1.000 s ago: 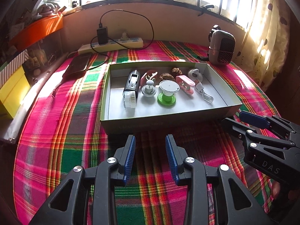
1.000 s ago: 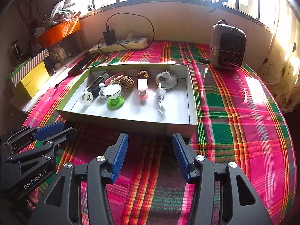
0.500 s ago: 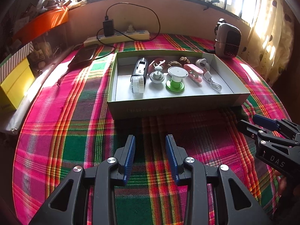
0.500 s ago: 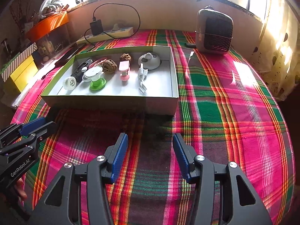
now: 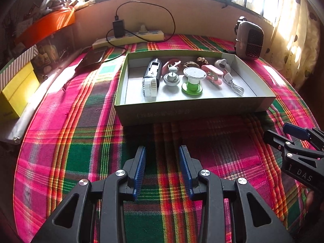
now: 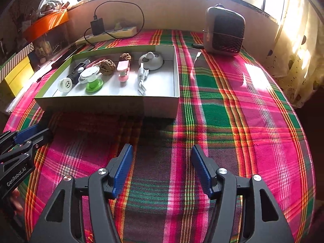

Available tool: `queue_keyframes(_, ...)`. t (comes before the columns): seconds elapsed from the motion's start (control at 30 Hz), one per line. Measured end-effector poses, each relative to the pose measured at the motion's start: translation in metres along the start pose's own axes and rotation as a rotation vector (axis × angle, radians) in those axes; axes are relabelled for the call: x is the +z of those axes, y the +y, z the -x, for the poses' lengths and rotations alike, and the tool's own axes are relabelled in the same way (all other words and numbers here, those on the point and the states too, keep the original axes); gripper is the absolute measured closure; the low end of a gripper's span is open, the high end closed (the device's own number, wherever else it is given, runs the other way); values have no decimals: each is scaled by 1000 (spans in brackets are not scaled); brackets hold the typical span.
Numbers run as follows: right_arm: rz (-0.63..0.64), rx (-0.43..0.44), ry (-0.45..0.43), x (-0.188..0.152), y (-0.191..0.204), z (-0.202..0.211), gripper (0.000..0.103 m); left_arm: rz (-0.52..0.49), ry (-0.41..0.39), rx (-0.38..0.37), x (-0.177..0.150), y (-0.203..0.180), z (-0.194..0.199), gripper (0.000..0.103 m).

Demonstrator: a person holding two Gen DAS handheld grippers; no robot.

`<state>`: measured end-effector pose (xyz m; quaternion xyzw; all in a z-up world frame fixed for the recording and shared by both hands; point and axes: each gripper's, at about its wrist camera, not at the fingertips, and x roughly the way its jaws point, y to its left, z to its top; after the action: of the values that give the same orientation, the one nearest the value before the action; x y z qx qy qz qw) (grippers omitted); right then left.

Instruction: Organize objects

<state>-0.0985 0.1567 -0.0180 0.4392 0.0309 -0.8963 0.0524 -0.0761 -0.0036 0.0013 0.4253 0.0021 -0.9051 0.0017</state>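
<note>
A shallow cardboard box sits on the plaid cloth and holds several small items: a black-and-white gadget, a green-based stand, a pink clip, a white cable, walnuts and a white round device. My left gripper is open and empty, hovering over the cloth in front of the box. My right gripper is open and empty, in front of the box's right corner.
A small heater stands at the back right. A power strip with a charger lies along the back wall. A dark phone lies left of the box. Yellow and orange boxes stand at the left.
Both grippers have drawn back from the box and stayed open and empty. The box's contents have not moved.
</note>
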Motion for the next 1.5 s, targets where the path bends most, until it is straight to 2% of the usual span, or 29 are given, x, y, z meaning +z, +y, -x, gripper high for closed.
queue_keyframes(1.5,-6,1,1,-1,-1,0,38,9,0,4,1,-1,0,71)
